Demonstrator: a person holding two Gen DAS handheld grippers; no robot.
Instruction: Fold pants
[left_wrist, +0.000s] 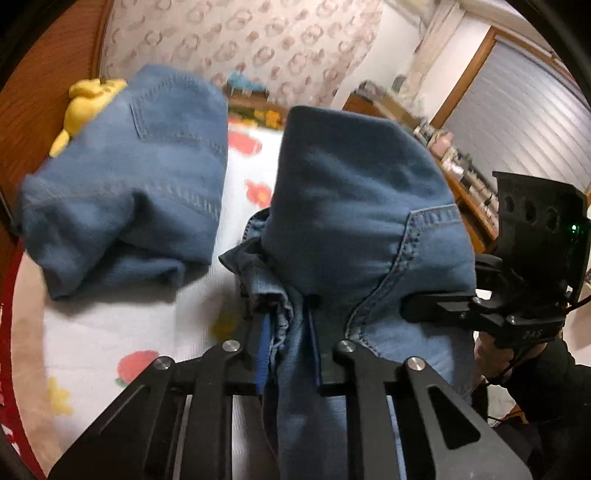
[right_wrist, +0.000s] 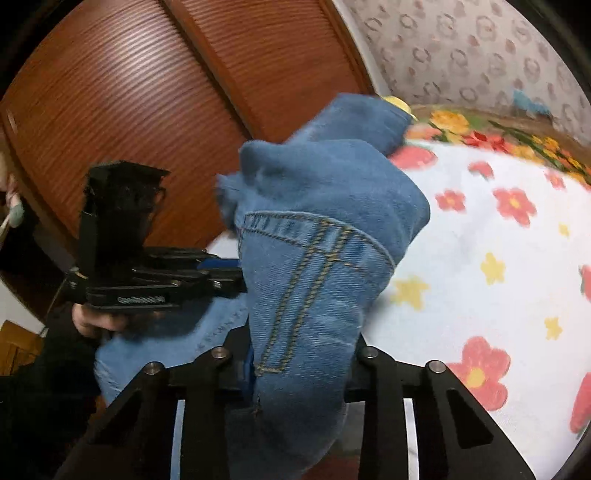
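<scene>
Flowered white blanket carries blue jeans; yellow plush at edge.

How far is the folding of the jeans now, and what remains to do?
Done: little that shows; the jeans are bunched, with no flat fold visible. In hand: the left gripper and the right gripper are each shut on denim and hold it above the flowered blanket, while another part rests by a yellow toy. Left: probably to lay the jeans flat, fold and smooth them.
</scene>
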